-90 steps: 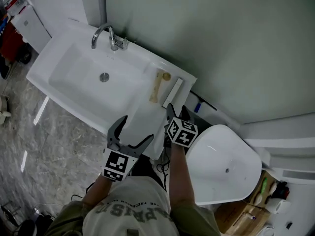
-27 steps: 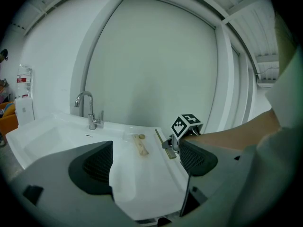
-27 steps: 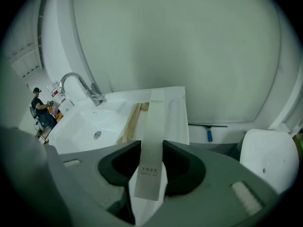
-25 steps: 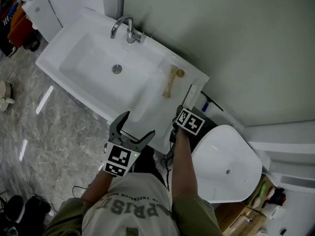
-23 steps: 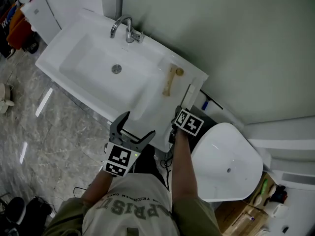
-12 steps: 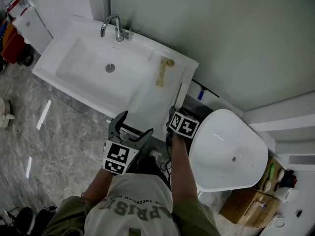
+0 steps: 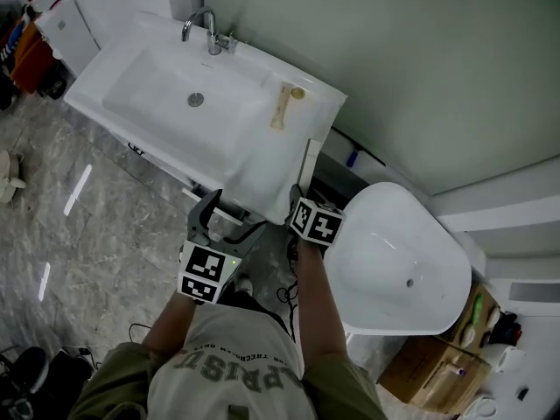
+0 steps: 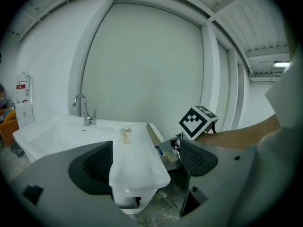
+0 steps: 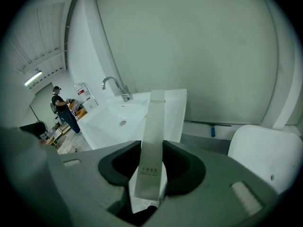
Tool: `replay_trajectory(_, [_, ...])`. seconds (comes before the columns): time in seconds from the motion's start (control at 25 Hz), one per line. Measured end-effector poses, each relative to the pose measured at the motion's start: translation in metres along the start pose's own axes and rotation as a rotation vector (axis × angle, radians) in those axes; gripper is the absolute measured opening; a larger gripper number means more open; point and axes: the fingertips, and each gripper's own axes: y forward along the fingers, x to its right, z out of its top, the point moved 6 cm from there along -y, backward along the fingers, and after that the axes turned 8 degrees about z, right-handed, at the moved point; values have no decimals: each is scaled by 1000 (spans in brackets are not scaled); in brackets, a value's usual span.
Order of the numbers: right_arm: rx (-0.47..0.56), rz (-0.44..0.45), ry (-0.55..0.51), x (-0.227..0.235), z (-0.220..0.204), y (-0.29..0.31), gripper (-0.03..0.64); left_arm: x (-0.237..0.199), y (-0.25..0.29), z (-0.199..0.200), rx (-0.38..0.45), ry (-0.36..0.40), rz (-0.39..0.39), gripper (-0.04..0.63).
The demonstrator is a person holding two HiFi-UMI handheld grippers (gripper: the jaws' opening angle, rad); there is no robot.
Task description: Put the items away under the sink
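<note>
A slim white box (image 9: 152, 141) stands upright between the jaws of my right gripper (image 9: 152, 163), which is shut on it. From the head view the white box (image 7: 307, 166) hangs by the right front corner of the white sink counter (image 7: 254, 178), with my right gripper (image 7: 300, 196) just behind it. A wooden brush (image 7: 283, 106) lies on the counter to the right of the basin. My left gripper (image 7: 229, 218) is open and holds nothing, in front of the counter's front edge. In the left gripper view its pads (image 8: 98, 164) frame the counter end (image 8: 137, 167).
A white toilet (image 7: 402, 261) stands close on the right. A blue-handled tool (image 7: 353, 158) leans low at the wall between toilet and sink. The tap (image 7: 208, 29) is at the basin's back. A person (image 9: 64, 110) stands far off to the left. Cables lie on the grey floor (image 7: 79, 234).
The white box lay on the counter beside the brush; my right gripper has closed on it and drawn it back off the counter's right front corner. Left gripper stays open.
</note>
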Motion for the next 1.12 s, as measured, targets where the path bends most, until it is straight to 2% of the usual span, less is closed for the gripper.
replay_trajectory(0.2, [-4,99,-75,-9,-22,-27,144,30,-35,-19,5,-18,72,423])
replay_trajectory(0.56, [-38,207,-195,-27,-68,-61,144,55,-90,-55,-13,-47,173,423])
replay_trajectory(0.88, [-94,287,-284,-62,-100,-61,144,44,-128,-76,-24,-50,244,423])
replay_trajectory(1.12, [-129,328,-354,-107,-120,-49,144,17,-154,-100,-52,-62,261,423])
